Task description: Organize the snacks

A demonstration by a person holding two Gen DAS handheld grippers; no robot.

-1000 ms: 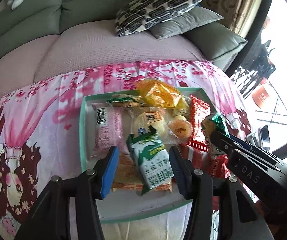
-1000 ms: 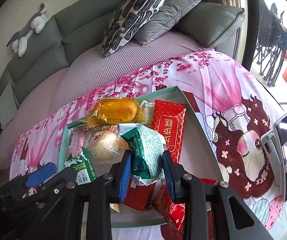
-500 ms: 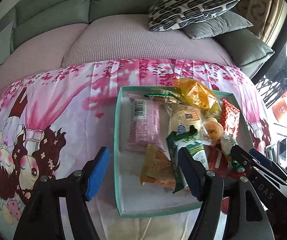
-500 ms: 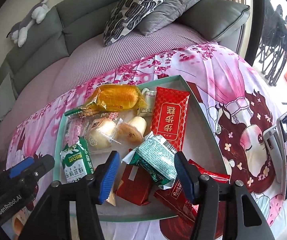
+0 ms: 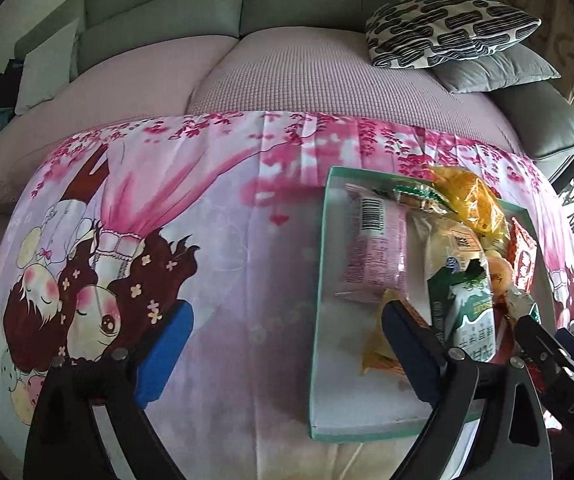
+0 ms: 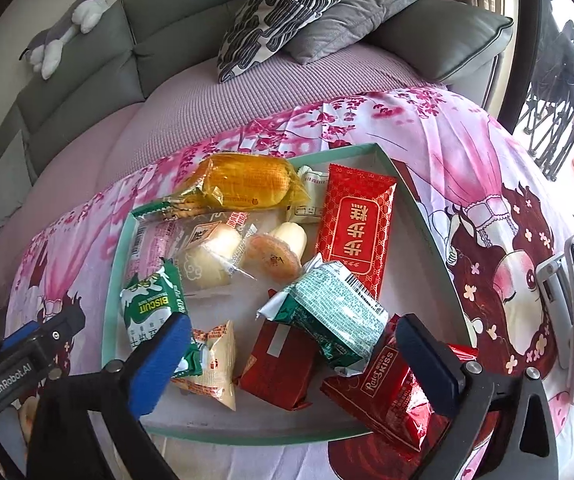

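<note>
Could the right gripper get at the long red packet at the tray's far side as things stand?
Probably yes. The right gripper is opening with nothing pinched, and the red packet lies flat and uncovered in the tray; only the green-white packet sits in between.

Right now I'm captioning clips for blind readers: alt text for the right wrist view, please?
A teal tray of wrapped snacks sits on a pink cartoon cloth by a sofa. The right gripper hovers over a green packet, its jaws opening and clear of it.
</note>
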